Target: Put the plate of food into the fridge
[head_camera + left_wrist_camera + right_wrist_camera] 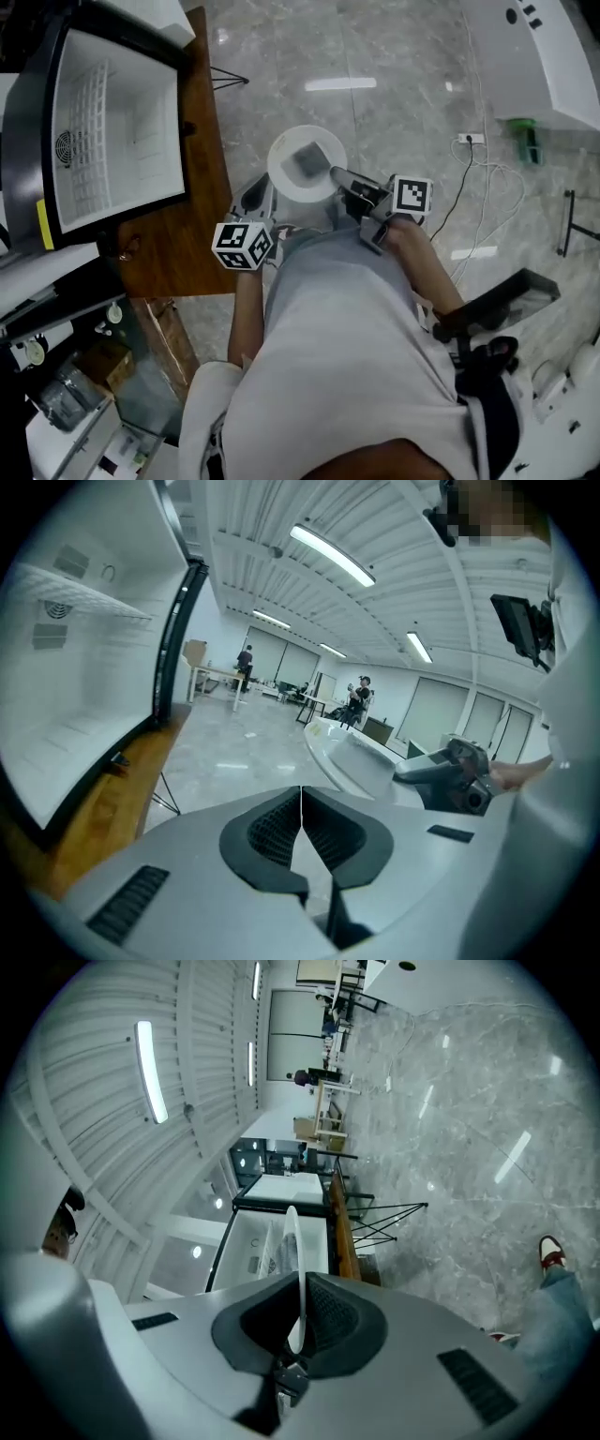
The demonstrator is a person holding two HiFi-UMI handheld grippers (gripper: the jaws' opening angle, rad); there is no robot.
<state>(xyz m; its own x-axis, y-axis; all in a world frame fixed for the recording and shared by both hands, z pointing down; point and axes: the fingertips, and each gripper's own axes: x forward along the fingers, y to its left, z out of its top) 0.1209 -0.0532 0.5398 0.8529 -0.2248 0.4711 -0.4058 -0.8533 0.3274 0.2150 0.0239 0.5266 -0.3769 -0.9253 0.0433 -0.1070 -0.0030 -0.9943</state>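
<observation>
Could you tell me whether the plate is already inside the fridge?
No: the right gripper holds the plate by its rim over the floor, outside the open fridge.

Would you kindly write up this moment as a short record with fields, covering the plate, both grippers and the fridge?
plate: white, grey food on it, held above the floor
right gripper: jaws shut on the plate's rim
left gripper: jaws together, nothing between them
fridge: open, on the wooden table
task state: plate not yet in the fridge
</observation>
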